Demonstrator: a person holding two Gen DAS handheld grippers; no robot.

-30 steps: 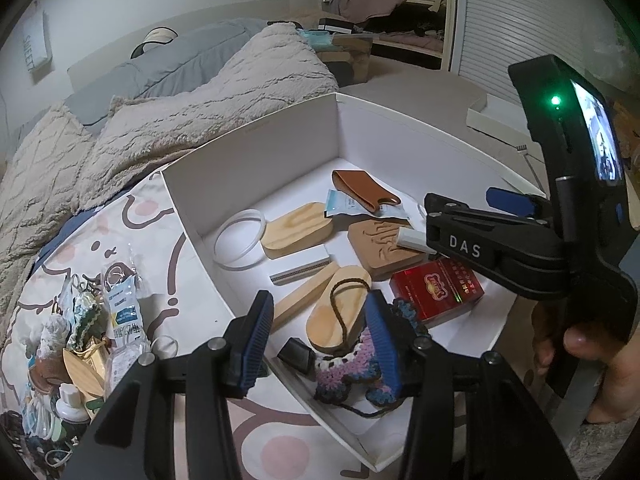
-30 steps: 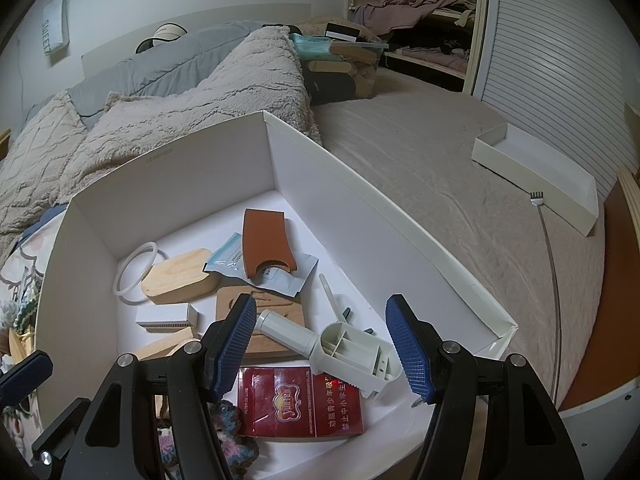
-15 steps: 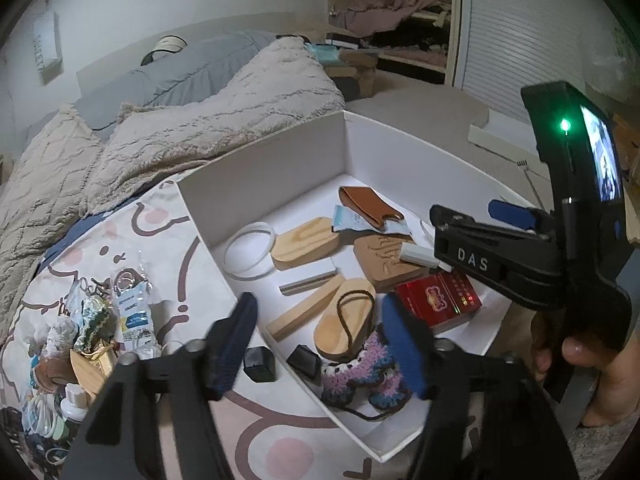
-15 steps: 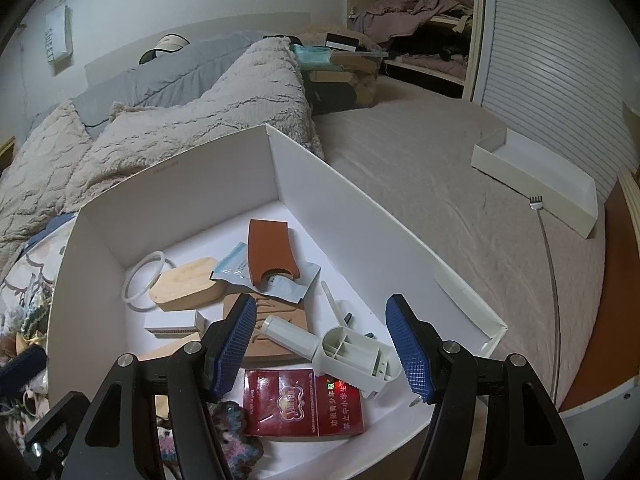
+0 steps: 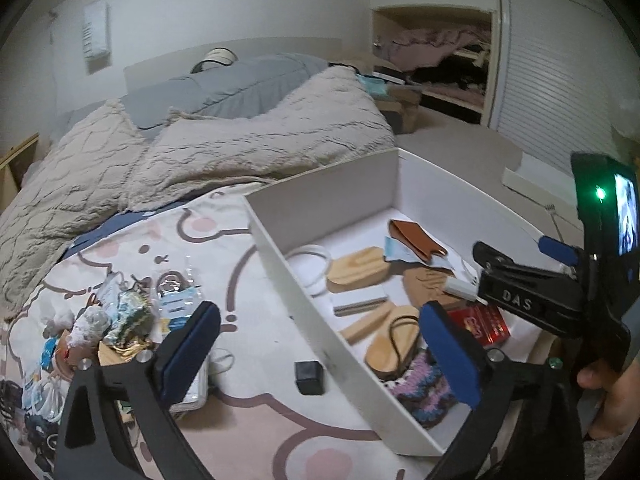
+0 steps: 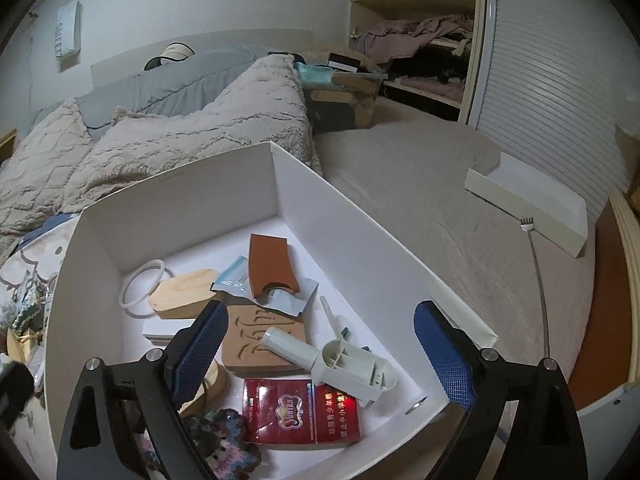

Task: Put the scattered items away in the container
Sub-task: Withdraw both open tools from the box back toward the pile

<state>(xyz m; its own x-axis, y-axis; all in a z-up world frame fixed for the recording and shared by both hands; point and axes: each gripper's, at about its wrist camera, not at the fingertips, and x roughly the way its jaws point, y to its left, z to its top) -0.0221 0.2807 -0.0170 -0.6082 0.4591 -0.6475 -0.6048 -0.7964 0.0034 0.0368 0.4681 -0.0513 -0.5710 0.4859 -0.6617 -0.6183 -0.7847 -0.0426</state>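
The white box point(image 5: 320, 280) holds wooden pieces, a brown pouch point(image 6: 270, 264), a red packet point(image 6: 300, 410), a white plastic tool point(image 6: 340, 356) and a crochet piece point(image 5: 424, 384). My left gripper point(image 5: 320, 348) hovers over the box's near wall with its jaws opening and nothing pressed between the pads. A small black block point(image 5: 309, 377) lies on the bedspread below it. My right gripper point(image 6: 320, 352) hangs over the white tool, jaws opening, pads clear of it. A pile of scattered items point(image 5: 120, 320) lies left of the box.
The box sits on a patterned bedspread point(image 5: 248, 412). A rumpled beige blanket point(image 5: 240, 148) lies behind it. A shallow white lid point(image 6: 524, 204) and a thin metal rod point(image 6: 540, 280) rest on the bed to the right. A hand holds the right gripper's handle point(image 5: 608, 392).
The left gripper's jaws spread wide off the crochet piece, and it drew back and left, bringing the scattered pile into view. The right gripper's jaws widened over the white tool.
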